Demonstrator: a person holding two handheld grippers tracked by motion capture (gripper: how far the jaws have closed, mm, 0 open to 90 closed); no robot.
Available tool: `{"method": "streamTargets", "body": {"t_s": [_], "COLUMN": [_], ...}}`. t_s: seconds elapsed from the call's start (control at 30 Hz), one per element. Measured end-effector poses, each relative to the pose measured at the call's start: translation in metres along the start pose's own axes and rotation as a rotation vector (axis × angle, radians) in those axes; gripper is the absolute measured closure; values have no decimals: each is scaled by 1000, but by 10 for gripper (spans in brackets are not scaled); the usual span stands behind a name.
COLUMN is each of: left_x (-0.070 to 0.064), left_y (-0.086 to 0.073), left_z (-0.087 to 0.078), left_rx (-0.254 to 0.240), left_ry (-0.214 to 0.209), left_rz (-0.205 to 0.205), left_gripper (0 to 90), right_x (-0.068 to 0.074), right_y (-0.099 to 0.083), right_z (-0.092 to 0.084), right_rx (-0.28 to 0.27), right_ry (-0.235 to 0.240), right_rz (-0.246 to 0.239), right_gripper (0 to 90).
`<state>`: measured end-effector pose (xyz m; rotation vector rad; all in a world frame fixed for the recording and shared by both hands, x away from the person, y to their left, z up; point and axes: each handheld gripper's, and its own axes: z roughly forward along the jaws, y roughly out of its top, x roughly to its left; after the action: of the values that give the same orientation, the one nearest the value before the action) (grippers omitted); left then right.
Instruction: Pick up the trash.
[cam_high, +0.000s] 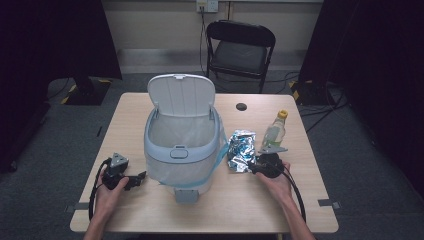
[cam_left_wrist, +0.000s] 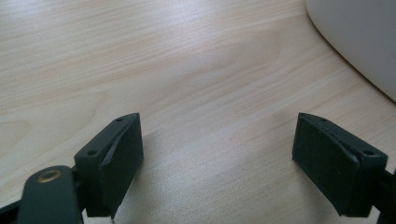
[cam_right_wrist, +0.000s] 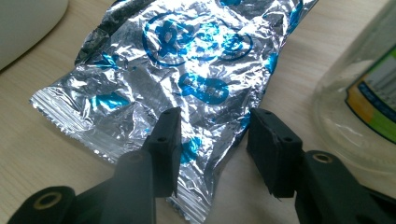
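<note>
A crumpled silver foil snack bag (cam_high: 241, 150) with blue print lies flat on the wooden table (cam_high: 240, 205), right of a white bin (cam_high: 182, 145) whose lid (cam_high: 181, 95) stands raised. My right gripper (cam_high: 251, 167) lies low at the bag's near edge. In the right gripper view its jaws straddle the bag's (cam_right_wrist: 187, 60) near corner, my right gripper (cam_right_wrist: 215, 149) open: foil lies against the left pad, and bare table shows before the right pad. My left gripper (cam_high: 141, 177) rests left of the bin, pointing toward it. The left gripper view shows my left gripper (cam_left_wrist: 217, 158) wide open over bare wood.
A clear plastic bottle (cam_high: 275, 131) with a yellow cap stands just right of the bag, close to my right gripper, its label in the right gripper view (cam_right_wrist: 364, 93). The bin has a clear liner and a foot pedal (cam_high: 186, 195). A black folding chair (cam_high: 240, 50) stands beyond the table.
</note>
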<state>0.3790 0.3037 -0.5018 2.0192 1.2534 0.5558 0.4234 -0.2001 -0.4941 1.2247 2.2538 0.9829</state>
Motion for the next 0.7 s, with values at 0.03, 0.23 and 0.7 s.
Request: {"method": "streamTargets", "body": {"t_s": [0.03,0.23,0.7], "left_x": [0,0,0], "left_y": [0,0,0], "left_z": [0,0,0], "left_rx": [0,0,0], "left_ry": [0,0,0], "left_rz": [0,0,0], "left_gripper": [159,159,159], "right_x": [1,2,-4], "right_y": [1,2,3], "right_z": [1,3,0], "right_rx": [-1,-11,-47], "right_ry": [12,18,29], "right_rz": [-5,-8,76], "right_gripper": [594,817,900]}}
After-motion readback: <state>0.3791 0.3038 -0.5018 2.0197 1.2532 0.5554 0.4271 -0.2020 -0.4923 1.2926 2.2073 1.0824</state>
